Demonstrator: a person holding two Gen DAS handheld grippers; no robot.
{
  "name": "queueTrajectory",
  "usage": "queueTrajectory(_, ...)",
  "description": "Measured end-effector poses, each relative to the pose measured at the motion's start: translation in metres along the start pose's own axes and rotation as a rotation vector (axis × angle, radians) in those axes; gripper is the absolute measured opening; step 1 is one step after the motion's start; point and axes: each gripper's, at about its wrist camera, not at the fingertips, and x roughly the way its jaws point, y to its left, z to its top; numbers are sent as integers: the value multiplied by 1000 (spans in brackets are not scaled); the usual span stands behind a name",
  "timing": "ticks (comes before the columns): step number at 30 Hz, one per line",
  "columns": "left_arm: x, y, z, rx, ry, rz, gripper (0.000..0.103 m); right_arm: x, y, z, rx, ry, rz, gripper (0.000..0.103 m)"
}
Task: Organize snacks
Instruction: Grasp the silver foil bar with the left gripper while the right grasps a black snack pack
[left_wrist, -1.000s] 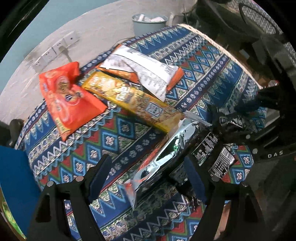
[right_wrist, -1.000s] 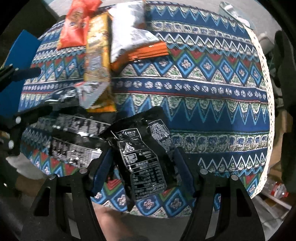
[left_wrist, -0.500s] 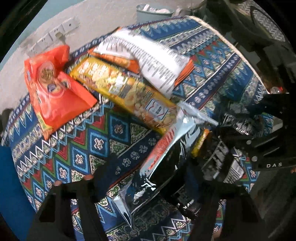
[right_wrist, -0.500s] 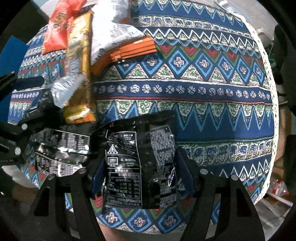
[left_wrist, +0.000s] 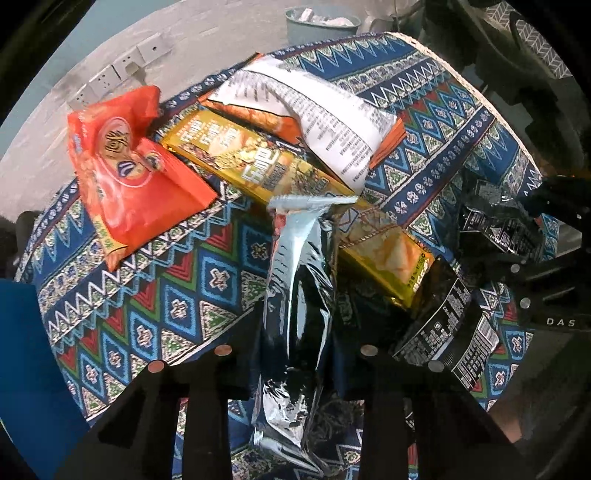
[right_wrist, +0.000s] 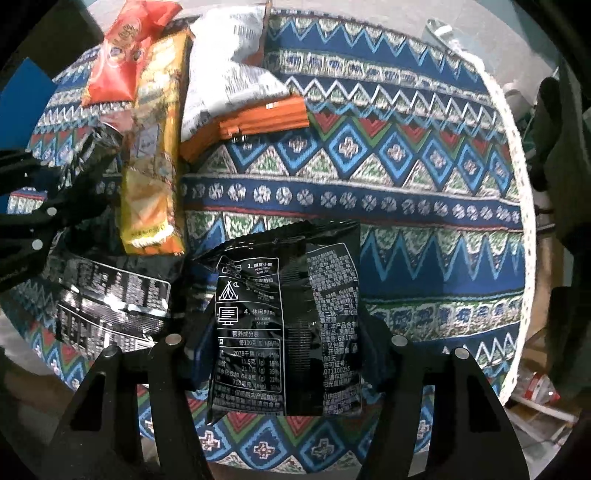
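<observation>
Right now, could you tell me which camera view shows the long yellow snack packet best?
The left wrist view: the yellow snack packet lies nearly full length, only crossed by the silver-edged packet. In the right wrist view it sits foreshortened and blurred at the edge.

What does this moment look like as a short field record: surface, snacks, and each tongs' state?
surface: patterned tablecloth
far row: orange packet, yellow pack, white bag
left tongs: just closed, shut on silver-black packet
right tongs: jaws closing, pads at both sides of black packet; firm grip unclear
loose: another black packet between the two tongs
</observation>
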Motion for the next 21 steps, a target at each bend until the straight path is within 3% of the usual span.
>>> queueTrajectory(21,-76,15,-17,-24,-128,104,30,-82,17,20,-9,-186,-8,63)
